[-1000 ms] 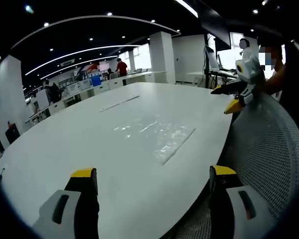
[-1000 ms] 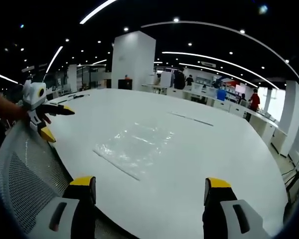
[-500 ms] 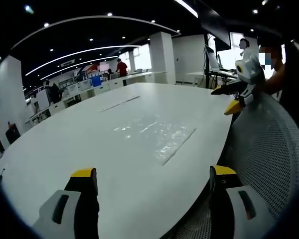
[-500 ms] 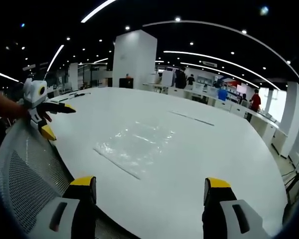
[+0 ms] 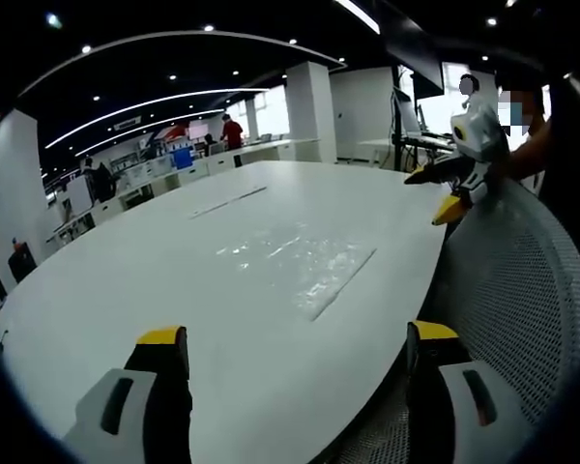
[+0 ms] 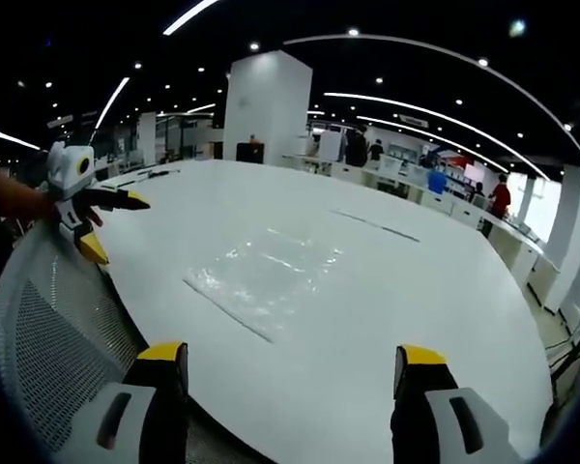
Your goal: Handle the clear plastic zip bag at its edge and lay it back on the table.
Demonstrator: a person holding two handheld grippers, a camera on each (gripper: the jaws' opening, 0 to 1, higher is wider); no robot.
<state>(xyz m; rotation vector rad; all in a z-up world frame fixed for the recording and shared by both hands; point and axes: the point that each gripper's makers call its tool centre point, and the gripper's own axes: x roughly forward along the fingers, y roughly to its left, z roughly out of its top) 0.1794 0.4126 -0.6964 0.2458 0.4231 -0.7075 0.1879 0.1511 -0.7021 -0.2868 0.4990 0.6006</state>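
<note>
clear plastic zip bag [image 5: 295, 266] lying flat on the white table [image 5: 126, 290], near the curved table edge closest to the person, apart from both tools. seen in the right gripper view as well [image 6: 266, 275], with its long straight edge [image 6: 227, 311] facing the table rim and running roughly parallel to it. probably the zip closure, though too faint to confirm.

left gripper [image 5: 295, 353] held above the near rim, jaws spread wide, nothing between them. right gripper [image 6: 282, 367] likewise spread wide and empty, aimed across the table toward the bag. left gripper also visible in the right gripper view [image 6: 87, 208], off to the side over the table rim beside a mesh chair back [image 6: 48, 338]; right gripper visible in the left gripper view [image 5: 459, 179] in the mirrored position. both tools standing off from opposite sides of the bag, presumably to leave either side of the edge open for a pinch.

judged as the approach stage: bag not yet lifted. flat film offers little to grip, so a low, shallow entry at the near edge appears necessary.

ample bare table surface around the bag on all sides; a thin strip [image 6: 372, 227] lying farther across the table, well apart. mesh chair back close to the near rim, limiting room below and behind the tools.
</note>
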